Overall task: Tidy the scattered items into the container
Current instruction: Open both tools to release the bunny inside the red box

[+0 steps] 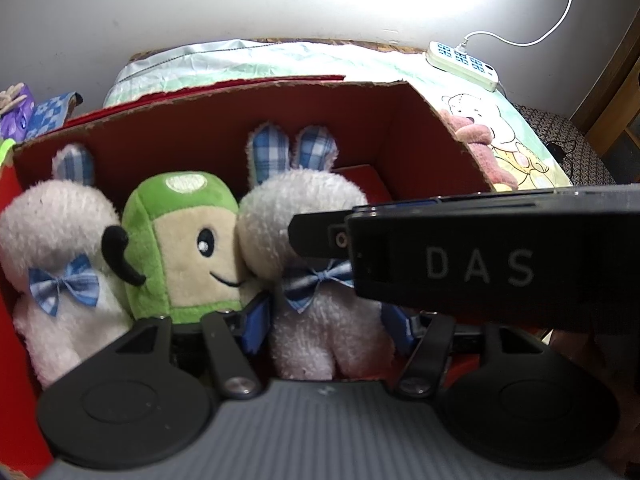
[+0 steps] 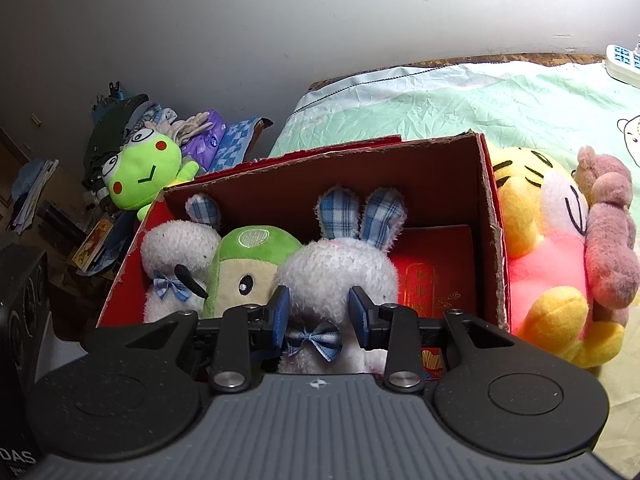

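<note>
Rabbit toy lowered into the red box

The box [image 2: 490, 216] fills mid-frame; the rabbit [image 2: 340, 268] stands upright inside, dead ahead, between the right gripper [image 2: 320, 310] pads, which press it. The left gripper [image 1: 324, 322] straddles it loosely, apparently not gripping.

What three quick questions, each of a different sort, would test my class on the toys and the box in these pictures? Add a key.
1. Count: how many plush toys sit inside the red box?
2. True or false: the green plush sits between the left white rabbit and the right white rabbit.
3. Choose one: which toy lies outside the box, against its right wall in the right wrist view? A) a toy car B) the yellow tiger C) a rag doll

Key: 1) three 2) true 3) B
</note>
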A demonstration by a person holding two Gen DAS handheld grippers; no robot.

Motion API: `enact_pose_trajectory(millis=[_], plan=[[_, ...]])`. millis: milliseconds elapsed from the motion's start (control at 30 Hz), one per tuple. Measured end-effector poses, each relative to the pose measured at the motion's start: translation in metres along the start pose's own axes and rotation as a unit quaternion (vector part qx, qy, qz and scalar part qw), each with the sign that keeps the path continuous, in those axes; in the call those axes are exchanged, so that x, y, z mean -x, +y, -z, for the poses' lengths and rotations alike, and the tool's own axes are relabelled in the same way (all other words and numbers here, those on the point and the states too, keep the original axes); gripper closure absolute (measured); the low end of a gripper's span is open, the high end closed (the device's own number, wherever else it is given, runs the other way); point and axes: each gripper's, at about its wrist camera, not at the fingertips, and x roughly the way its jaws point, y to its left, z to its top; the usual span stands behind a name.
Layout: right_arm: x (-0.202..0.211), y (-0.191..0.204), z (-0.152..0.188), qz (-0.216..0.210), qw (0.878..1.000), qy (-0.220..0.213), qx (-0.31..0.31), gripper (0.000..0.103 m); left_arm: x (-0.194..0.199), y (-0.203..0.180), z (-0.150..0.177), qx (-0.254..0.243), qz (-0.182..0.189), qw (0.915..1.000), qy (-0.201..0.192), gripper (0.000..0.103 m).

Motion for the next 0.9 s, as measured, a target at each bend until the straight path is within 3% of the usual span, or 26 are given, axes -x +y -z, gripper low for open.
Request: enact_pose_trajectory(millis=[900], plan=[[0.0060,0.0058,0.0054,0.017,1.000,-0.012,0.012,0.064,0.0044,-0.0063,0.0030,-0.001,0.002,1.0000,-0.005,0.037]])
